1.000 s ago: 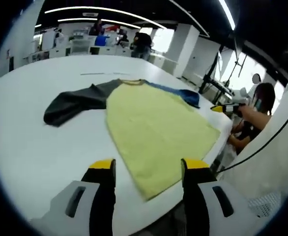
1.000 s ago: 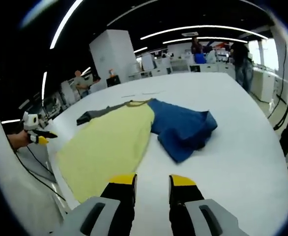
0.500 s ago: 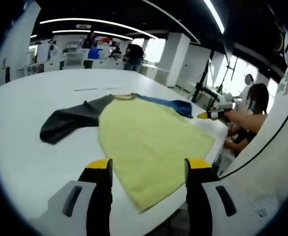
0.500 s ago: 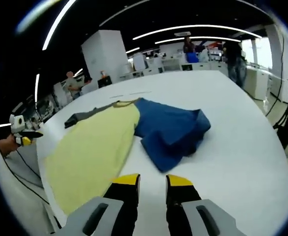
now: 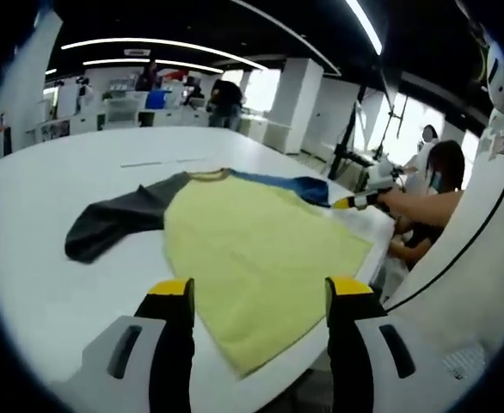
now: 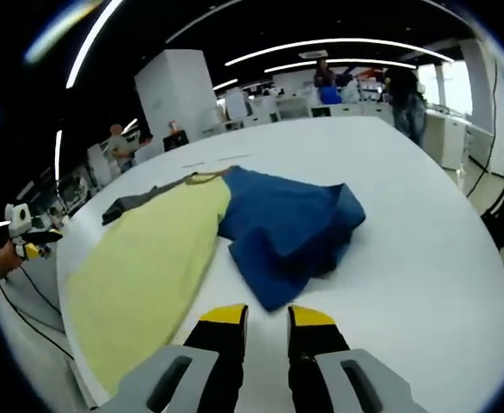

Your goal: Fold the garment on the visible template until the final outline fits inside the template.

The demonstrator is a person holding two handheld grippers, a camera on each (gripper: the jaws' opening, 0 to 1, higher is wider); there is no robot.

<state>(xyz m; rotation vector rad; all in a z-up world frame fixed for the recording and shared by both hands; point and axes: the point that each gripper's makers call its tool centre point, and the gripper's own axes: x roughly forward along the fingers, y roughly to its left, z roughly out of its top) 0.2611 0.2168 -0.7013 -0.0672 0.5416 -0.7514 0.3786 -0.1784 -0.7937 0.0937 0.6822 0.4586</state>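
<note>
Yellow cotton shirt [image 5: 256, 258] with grey [image 5: 114, 225] and blue [image 6: 291, 228] sleeves, spread flat. Left gripper [image 5: 261, 297] wide open, right gripper [image 6: 258, 317] nearly closed, both empty. Better to pinch blue sleeve at 12 o'clock, fold inward.

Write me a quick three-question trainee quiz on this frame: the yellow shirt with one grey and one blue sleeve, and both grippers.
1. True or false: the left gripper is clamped on the yellow shirt body.
2. Multiple choice: in the right gripper view, the bunched blue sleeve lies A) tucked under the yellow body, B) out on the white table beside the body, C) between the right gripper's jaws.
3. Fill in: the flat sleeve stretched out on the far side from the blue one is ____.

Key: 1 false, its jaws stand open and short of the hem. 2 B; the right gripper holds nothing. 3 dark grey.
</note>
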